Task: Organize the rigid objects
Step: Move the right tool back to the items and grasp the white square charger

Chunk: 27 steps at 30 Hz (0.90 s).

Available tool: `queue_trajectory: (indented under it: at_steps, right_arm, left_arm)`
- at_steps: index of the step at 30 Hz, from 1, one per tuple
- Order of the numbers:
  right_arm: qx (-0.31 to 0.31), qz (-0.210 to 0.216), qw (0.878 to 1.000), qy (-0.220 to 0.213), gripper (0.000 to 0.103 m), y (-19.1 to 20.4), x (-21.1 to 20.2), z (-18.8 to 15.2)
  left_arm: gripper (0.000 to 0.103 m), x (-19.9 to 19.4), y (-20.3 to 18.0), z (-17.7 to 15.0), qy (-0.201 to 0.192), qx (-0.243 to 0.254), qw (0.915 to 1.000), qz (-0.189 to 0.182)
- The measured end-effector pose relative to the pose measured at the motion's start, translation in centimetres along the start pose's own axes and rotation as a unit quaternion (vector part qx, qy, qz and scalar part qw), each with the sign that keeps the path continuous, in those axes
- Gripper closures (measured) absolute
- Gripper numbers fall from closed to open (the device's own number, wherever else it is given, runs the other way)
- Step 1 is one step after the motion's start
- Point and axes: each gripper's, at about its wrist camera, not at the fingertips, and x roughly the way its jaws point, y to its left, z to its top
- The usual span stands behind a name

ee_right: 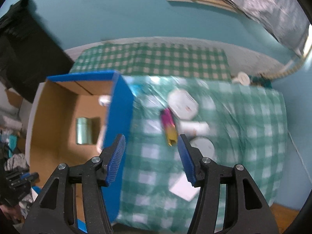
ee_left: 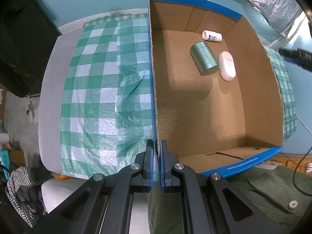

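While the left gripper (ee_left: 158, 152) pinches the near end of the cardboard box's (ee_left: 259, 89) left wall between its blue pads, the right gripper (ee_right: 151, 156) hangs with its jaws apart and empty above the green checked cloth (ee_right: 243, 136), beside the box's blue outer wall. Just beyond the right fingertips lies a small pink-and-gold carton (ee_right: 168, 126), with blurred white items close behind it. Inside the brown box, toward its far end, rest a pale green metal tin (ee_left: 204, 58) on its side, a white oval case (ee_left: 226, 66) touching it, and a white pill bottle (ee_left: 212, 36) near the far wall.
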Motion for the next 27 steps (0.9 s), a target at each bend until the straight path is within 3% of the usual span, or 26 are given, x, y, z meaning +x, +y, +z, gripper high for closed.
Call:
queue_trajectory:
  at_steps: [11, 15, 27]
  right_arm:
    - [0.126, -0.011, 0.992, 0.031, 0.046, -7.1, 0.4, -4.1]
    - [0.146, -0.015, 0.988, 0.040, 0.041, -7.8, 1.0, -5.3]
    - [0.171, -0.029, 0.981, 0.090, 0.041, -7.2, 4.9, -7.9]
  left_arm:
    - [0.097, 0.0, 0.2, -0.1, 0.001, 0.001, 1.0000, -0.001]
    - [0.097, 0.1, 0.2, -0.1, 0.001, 0.001, 1.0000, -0.001]
    - [0.097, 0.1, 0.0, -0.2, 0.002, 0.006, 1.0000, -0.001]
